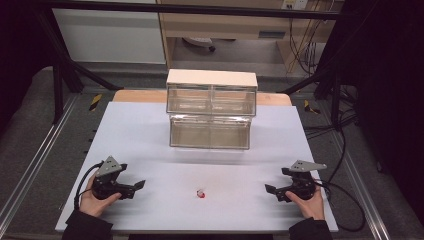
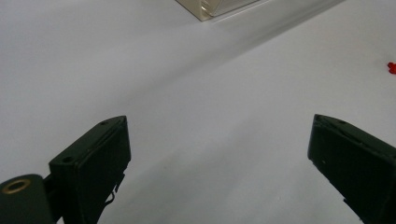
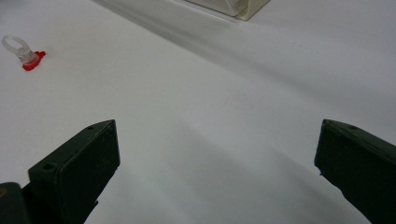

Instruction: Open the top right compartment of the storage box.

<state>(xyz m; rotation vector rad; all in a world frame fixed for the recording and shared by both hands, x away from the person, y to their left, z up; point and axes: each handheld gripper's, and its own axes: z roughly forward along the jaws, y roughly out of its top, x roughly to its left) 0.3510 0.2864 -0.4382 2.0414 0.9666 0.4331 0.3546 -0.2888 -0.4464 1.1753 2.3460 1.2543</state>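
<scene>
A small clear ring with a red base (image 1: 201, 193) lies on the white table (image 1: 150, 145) near the front, midway between both hands; it also appears at the upper left as the ring (image 3: 23, 53) and at the right edge as a red speck (image 2: 392, 67). My left gripper (image 1: 134, 188) rests at the front left, open, jaws wide apart with nothing between them. My right gripper (image 1: 274, 191) rests at the front right, also open and empty. Both point inward toward the ring. A clear plastic drawer cabinet (image 1: 210, 111) with a pale wooden top stands at the table's back centre.
The cabinet's corner (image 2: 210, 9) and corner (image 3: 243, 9) peek in at the top of each gripper view. Cables (image 1: 345, 200) trail off the table's right side. Metal frame rails (image 1: 30, 170) run along both sides.
</scene>
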